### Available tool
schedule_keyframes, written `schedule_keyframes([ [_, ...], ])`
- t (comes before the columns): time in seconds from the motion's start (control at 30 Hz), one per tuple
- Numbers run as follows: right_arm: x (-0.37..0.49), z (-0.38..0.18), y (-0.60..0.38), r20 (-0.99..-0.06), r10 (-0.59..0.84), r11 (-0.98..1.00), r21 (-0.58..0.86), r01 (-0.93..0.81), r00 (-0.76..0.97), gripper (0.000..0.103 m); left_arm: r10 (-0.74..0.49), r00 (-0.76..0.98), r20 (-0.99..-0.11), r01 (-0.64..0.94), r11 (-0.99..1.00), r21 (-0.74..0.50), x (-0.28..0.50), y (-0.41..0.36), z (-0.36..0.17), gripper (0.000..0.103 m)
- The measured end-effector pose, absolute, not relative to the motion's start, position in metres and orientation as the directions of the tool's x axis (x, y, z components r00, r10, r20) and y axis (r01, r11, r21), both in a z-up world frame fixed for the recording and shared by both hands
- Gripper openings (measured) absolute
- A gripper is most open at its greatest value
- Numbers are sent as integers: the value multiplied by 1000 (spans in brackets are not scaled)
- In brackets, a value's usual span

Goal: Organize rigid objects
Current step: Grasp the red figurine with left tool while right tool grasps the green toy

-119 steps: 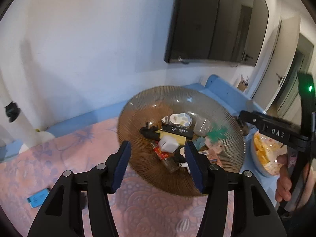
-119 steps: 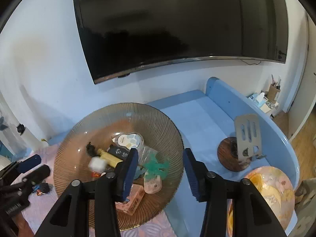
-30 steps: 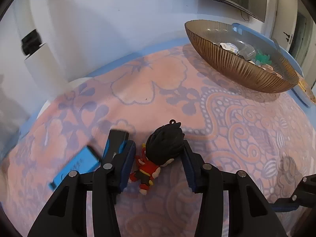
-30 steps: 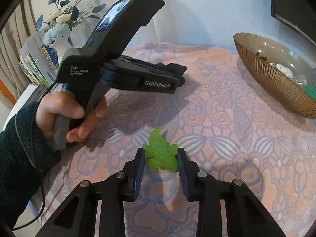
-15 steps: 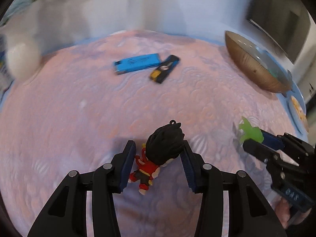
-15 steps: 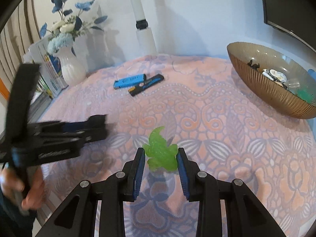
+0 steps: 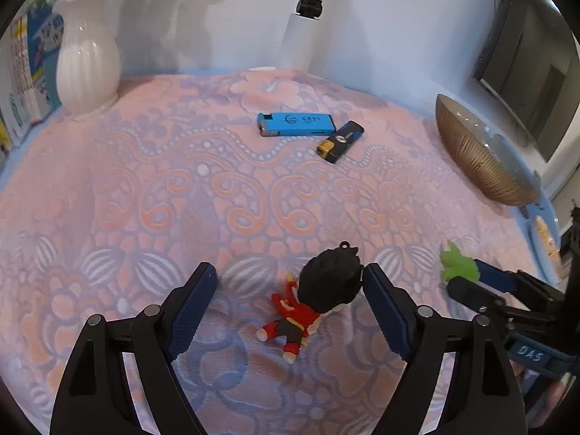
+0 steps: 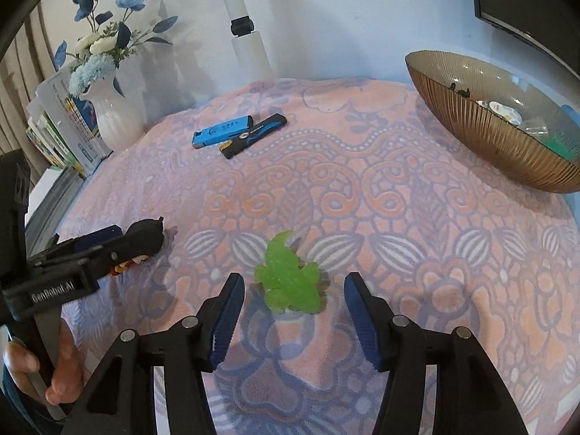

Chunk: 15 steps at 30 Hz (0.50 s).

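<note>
A small figurine (image 7: pixel 319 297) with black hair and red clothes lies on the patterned cloth between the fingers of my left gripper (image 7: pixel 290 275). Its jaws are opening; the head sits close against the right pad (image 7: pixel 377 290), while the left pad stands well off. A translucent green toy (image 8: pixel 288 275) rests on the cloth between the fingers of my right gripper (image 8: pixel 294 286), whose jaws are also opening, both pads apart from it. The left gripper (image 8: pixel 123 237) shows at the left of the right wrist view, with the figurine's head (image 8: pixel 152 232) at its tip.
A blue flat stick (image 7: pixel 295 124) and a black one (image 7: pixel 340 141) lie side by side farther back. A ribbed brown glass bowl (image 8: pixel 482 134) with several small items stands at the right. A white vase (image 8: pixel 116 116) with flowers and books occupy the back left.
Both grippers' jaws have spread apart; the figurine and the green toy now lie free on the cloth. Earlier the left gripper swung across the table with the figurine.
</note>
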State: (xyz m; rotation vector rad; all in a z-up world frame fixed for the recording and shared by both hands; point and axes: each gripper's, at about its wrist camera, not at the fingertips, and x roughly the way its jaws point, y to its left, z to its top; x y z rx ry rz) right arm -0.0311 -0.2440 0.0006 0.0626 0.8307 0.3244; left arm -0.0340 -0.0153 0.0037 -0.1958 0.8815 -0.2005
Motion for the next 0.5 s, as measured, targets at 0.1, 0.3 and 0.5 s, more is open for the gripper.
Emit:
schedule_keyframes([
  [0.1, -32, 1, -239, -722, 284, 954, 149, -258, 631, 56, -286, 621, -730, 138, 956, -258, -36, -21, 5, 80],
  [0.3, -31, 1, -238, -724, 272, 957, 133, -259, 634, 56, -241, 596, -766, 210, 967, -140, -37, -51, 2, 64],
  [0.5, -33, -1, -224, -734, 184, 968, 18, -252, 654, 37, -153, 615, -773, 163, 984, -66, -36, -53, 2, 44],
])
